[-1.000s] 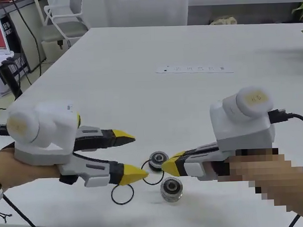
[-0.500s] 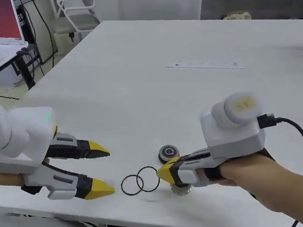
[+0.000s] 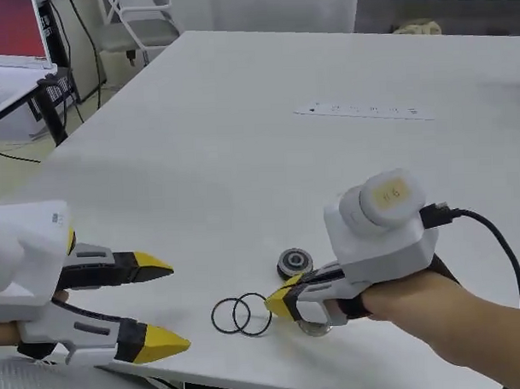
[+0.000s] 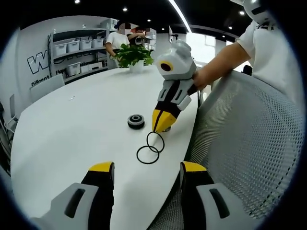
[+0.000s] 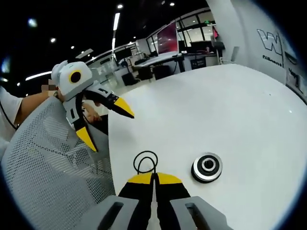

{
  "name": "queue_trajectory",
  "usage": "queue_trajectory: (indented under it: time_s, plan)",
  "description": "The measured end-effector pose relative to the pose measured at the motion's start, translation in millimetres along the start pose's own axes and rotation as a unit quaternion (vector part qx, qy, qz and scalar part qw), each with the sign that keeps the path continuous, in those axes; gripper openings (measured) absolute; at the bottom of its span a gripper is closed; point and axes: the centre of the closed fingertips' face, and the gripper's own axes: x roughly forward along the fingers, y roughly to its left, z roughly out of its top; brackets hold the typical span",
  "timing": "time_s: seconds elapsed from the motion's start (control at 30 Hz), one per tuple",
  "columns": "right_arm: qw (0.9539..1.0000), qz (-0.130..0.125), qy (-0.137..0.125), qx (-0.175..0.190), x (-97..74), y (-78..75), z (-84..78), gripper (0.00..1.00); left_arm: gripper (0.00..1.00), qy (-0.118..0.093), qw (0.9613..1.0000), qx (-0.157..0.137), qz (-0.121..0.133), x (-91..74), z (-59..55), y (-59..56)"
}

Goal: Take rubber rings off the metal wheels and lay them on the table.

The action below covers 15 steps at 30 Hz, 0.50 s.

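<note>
Two thin black rubber rings (image 3: 240, 315) (image 4: 151, 148) (image 5: 145, 161) lie overlapping on the white table (image 3: 242, 161), near its front edge. My right gripper (image 3: 273, 303) (image 5: 153, 177) is shut, its yellow tips touching the edge of the nearer ring; whether it pinches the ring I cannot tell. A metal wheel (image 3: 294, 262) (image 4: 136, 121) (image 5: 207, 166) lies flat just beyond. A second wheel (image 3: 314, 327) peeks out under the right gripper body. My left gripper (image 3: 172, 304) (image 4: 147, 167) stands open to the left of the rings, holding nothing.
A white strip with printed marks (image 3: 360, 112) lies far back on the table. The table's front edge runs right under both grippers. A grey mesh chair (image 4: 240, 143) stands at that edge. A potted plant (image 4: 132, 55) sits at the table's far end.
The left gripper has drawn back to the left, away from the rings. A second ring now lies on the table beside the first. The right gripper has come down over the nearer wheel.
</note>
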Motion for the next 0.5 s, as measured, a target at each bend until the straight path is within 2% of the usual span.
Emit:
queue_trajectory:
  time_s: [0.1, 0.2, 0.33, 0.5]
  plan:
    - [1.0, -0.004, 0.0, -0.007, -0.7, -2.7, 0.9, 0.0, 0.55, -0.006, 1.0, -0.006, 0.003, -0.8, 0.8, -0.1]
    - [0.9999, -0.008, 0.001, -0.008, -3.7, -8.4, 3.4, 0.06, 0.56, -0.013, 0.9998, -0.011, 0.008, -1.9, 3.1, 0.8]
    - [0.9997, -0.018, -0.008, -0.014, -16.3, -20.5, 12.6, 0.07, 0.57, -0.012, 0.9998, -0.01, 0.01, -3.0, 4.7, 2.5]
    - [0.9984, -0.04, -0.041, -0.006, -36.2, -40.0, 31.5, 0.1, 0.59, -0.02, 0.9997, -0.004, 0.014, -4.7, 18.8, 10.1]
